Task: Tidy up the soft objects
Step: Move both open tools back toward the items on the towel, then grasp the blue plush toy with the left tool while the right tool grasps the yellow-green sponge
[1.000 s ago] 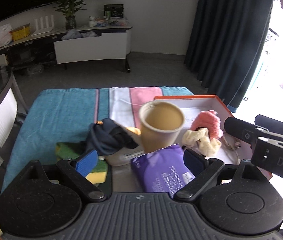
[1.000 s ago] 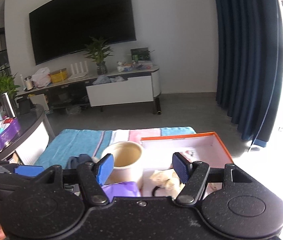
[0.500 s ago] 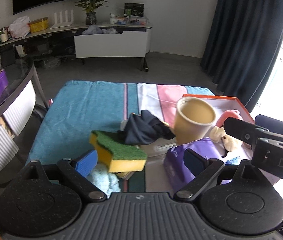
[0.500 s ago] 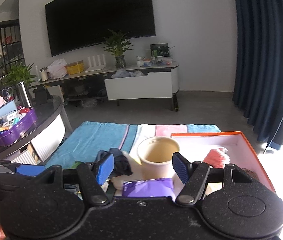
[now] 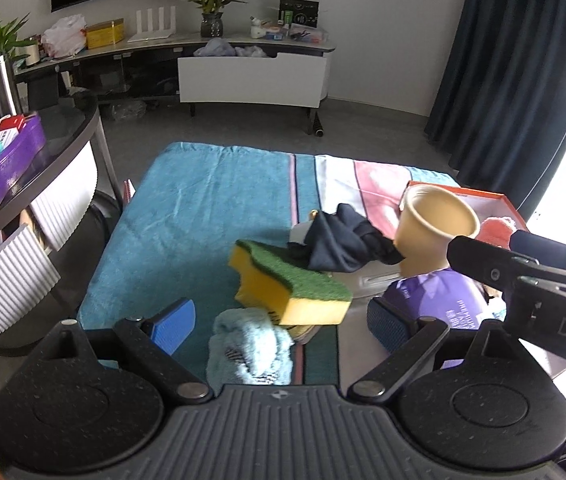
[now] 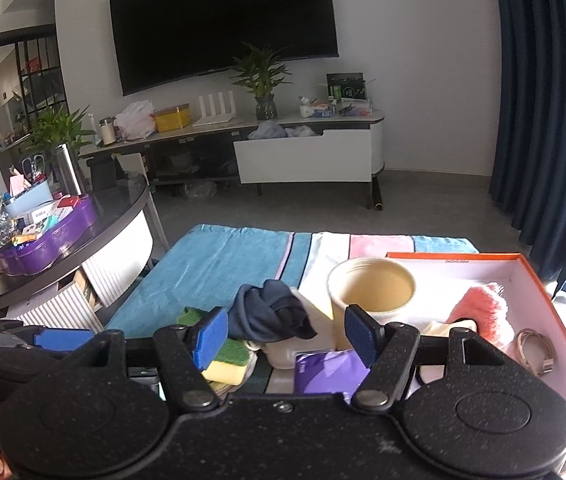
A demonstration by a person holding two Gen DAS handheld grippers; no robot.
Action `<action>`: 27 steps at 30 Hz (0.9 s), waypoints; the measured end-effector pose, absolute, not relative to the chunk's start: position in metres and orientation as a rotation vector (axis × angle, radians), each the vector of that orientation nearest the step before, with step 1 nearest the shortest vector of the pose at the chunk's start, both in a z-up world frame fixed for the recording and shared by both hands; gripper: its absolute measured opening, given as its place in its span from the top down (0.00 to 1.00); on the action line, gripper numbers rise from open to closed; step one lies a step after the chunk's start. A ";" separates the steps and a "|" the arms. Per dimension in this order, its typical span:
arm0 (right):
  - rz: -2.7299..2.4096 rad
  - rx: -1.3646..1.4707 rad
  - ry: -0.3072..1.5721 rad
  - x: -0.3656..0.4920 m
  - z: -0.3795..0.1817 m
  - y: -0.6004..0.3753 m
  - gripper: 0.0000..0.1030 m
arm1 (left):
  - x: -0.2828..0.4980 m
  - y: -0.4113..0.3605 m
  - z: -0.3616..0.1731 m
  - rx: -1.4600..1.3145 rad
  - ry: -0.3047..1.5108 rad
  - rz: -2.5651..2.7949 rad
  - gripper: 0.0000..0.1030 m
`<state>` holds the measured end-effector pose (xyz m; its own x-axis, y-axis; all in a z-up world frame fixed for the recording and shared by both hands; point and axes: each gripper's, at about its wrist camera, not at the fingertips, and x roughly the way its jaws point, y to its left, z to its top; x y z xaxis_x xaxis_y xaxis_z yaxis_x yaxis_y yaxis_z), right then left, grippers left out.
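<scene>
On the striped towel (image 5: 211, 216) spread over the low table, we have a small heap of things to sort, and beside it on the right an orange-rimmed box (image 6: 531, 276) with a white floor. We judge that we are between picks, choosing what to take next: the left gripper (image 5: 279, 320) stands spread and empty above the near end of the heap, and the right gripper (image 6: 285, 334) is likewise spread, with nothing between its blue pads.

The soft things lie close together. A light-blue fuzzy cloth (image 5: 249, 348), crumpled and woolly, sits nearest, just below the left claw. Touching it is a sponge (image 5: 291, 284), a yellow foam block with a coarse green scouring face, wavy in outline and tilted on the pile. Behind that a dark navy cloth (image 5: 343, 244) is knotted into a loose ball and rests on a white plastic container. A pink fluffy piece (image 6: 479, 312) already lies inside the box, with a cream-coloured soft thing beside it.

A stiff beige paper cup (image 6: 371, 292) and a glossy purple packet (image 5: 439, 300) are mixed in and do not seem soft.

The next move, we think, calls for lowering the left claw around the blue cloth or the sponge, pinching gently since both will squash, then carrying it across to the box without tipping the cup.
</scene>
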<state>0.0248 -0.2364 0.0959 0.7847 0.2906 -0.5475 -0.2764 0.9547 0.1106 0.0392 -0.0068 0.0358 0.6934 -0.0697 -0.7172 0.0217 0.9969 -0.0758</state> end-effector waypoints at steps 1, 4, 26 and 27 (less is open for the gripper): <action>0.309 0.026 0.598 0.025 0.095 -0.235 0.24 | 0.039 -0.004 0.035 -0.064 0.805 -0.050 0.07; 0.323 0.021 0.610 0.026 0.090 -0.228 0.24 | 0.037 0.002 0.031 -0.069 0.813 -0.049 0.07; 0.371 0.037 0.686 0.013 0.059 -0.221 0.24 | 0.040 0.045 -0.021 -0.122 0.915 -0.027 0.07; 0.372 0.038 0.687 0.012 0.059 -0.222 0.24 | 0.041 0.042 -0.023 -0.117 0.913 -0.034 0.07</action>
<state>0.0122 -0.2220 0.0587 0.7104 0.3476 -0.6120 -0.3226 0.9336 0.1558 0.0408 0.0424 -0.0227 0.6112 -0.0793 -0.7875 -0.0203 0.9931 -0.1158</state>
